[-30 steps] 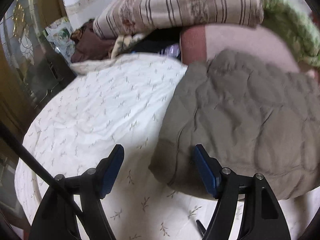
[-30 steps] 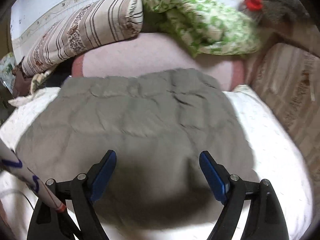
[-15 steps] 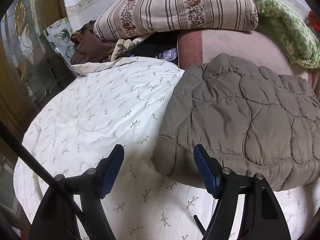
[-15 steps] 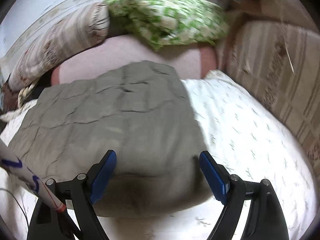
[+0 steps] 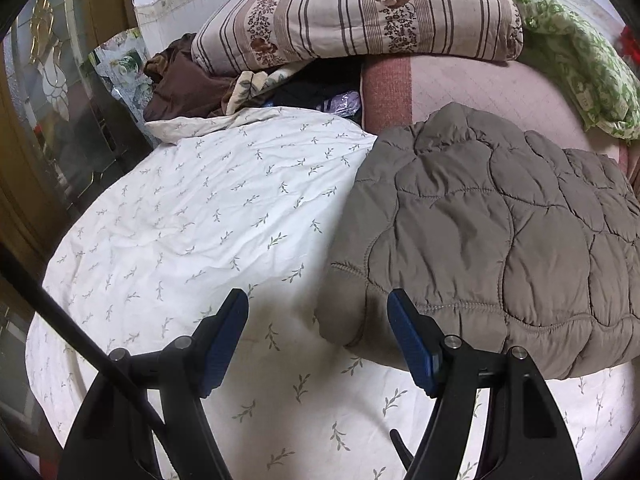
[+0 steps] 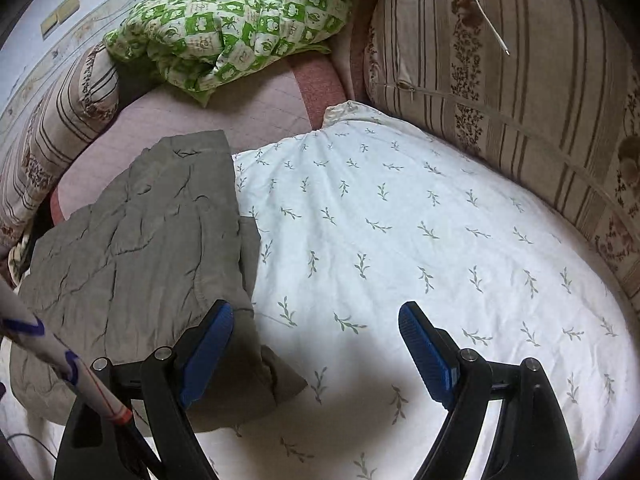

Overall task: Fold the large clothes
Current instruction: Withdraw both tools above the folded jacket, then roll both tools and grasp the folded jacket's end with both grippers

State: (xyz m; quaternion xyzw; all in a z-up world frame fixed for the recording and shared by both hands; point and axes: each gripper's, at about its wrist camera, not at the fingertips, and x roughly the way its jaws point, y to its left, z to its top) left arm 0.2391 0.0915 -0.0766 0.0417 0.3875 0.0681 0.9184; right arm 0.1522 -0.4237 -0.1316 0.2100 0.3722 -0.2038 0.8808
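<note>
The quilted jacket (image 5: 500,240) is cut off at the right edge in the left wrist view; its near left part is covered by a gripper finger (image 6: 204,356) and a striped rod (image 6: 60,364) in the right wrist view. The striped pillow (image 6: 520,92) is cropped at the right edge. The dark clothes pile (image 5: 188,84) behind the duvet's (image 5: 200,220) far left corner is partly hidden under the striped cushion (image 5: 360,12); items there cannot be told apart. Wall stickers (image 6: 60,14) are too small to be read.
</note>
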